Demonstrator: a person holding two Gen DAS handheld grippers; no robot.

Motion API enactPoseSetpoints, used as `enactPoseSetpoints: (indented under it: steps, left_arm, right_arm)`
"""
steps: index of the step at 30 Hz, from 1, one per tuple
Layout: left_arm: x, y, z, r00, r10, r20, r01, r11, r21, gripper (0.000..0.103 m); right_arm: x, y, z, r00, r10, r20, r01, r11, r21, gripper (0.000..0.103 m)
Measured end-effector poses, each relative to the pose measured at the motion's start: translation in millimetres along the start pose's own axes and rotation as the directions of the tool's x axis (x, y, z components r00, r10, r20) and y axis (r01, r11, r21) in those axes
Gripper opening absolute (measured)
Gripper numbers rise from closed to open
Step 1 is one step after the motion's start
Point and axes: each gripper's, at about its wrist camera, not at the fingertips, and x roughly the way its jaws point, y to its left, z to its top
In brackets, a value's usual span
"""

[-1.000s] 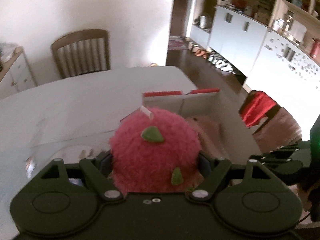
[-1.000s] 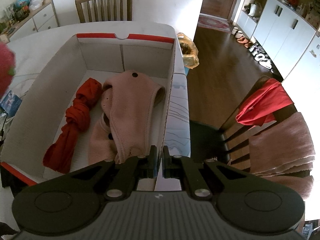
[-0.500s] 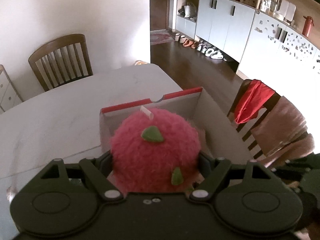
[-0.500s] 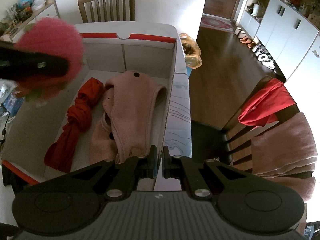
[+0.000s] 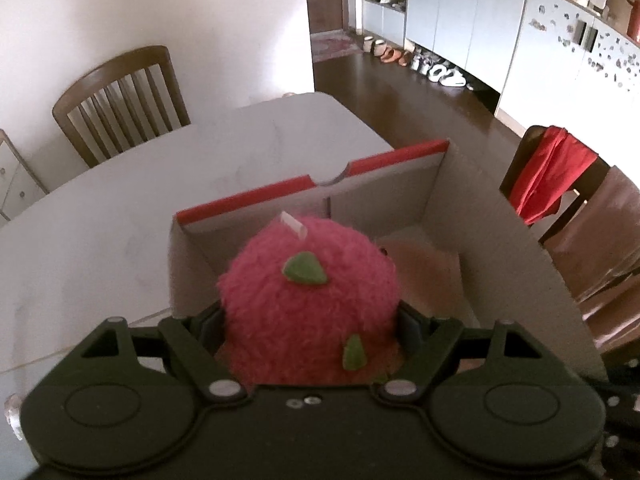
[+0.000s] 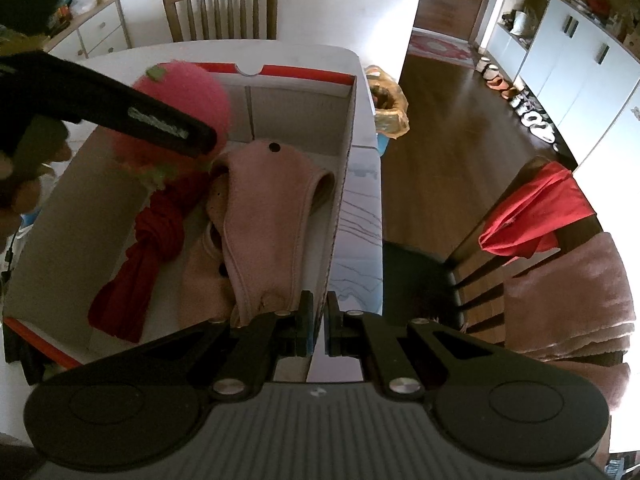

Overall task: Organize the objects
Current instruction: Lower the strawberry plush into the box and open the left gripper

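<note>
A fuzzy pink plush (image 5: 308, 300) with green leaf patches sits between the fingers of my left gripper (image 5: 310, 320), which is shut on it. In the right wrist view the plush (image 6: 192, 88) hangs over the far left part of an open cardboard box (image 6: 304, 80) with red-trimmed edges. Inside the box lie a knotted red cloth (image 6: 152, 240) and a pink garment (image 6: 260, 216). My right gripper (image 6: 319, 306) is shut on the rim of the box's right wall at its near end.
The box stands on a white table (image 5: 120, 208) near its right edge. A wooden chair (image 5: 120, 96) is at the far side. Another chair (image 6: 536, 208) on the right carries a red cloth and pink towels. A plastic bag (image 6: 388, 108) sits on the floor beyond the box.
My left gripper carried the plush rightward from beside the box to over its far left part, and lower. The right gripper stayed on the box wall.
</note>
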Motion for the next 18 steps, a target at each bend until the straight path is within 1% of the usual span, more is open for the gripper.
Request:
enactPoseSetpoints:
  steps: [4, 8, 13, 18]
  left_arm:
    - [9, 0, -3, 1.000, 0.002, -0.022, -0.002, 1.000, 0.010, 0.081]
    - [11, -3, -3, 1.000, 0.006, -0.030, -0.004, 0.999, 0.048, 0.082]
    - [16, -4, 1, 0.999, 0.009, -0.049, -0.006, 0.999, 0.051, 0.082]
    - [15, -4, 1, 0.999, 0.009, -0.045, -0.007, 0.999, 0.053, 0.087]
  right_arm:
    - [0, 0, 0, 1.000, 0.001, -0.001, -0.001, 1.000, 0.001, 0.005]
    - [0, -1, 0, 1.000, 0.004, -0.002, -0.004, 1.000, 0.002, 0.005]
    - [0, -2, 0, 1.000, 0.006, -0.003, -0.006, 1.000, 0.007, 0.005]
    - [1, -2, 0, 1.000, 0.006, -0.004, -0.006, 1.000, 0.010, 0.005]
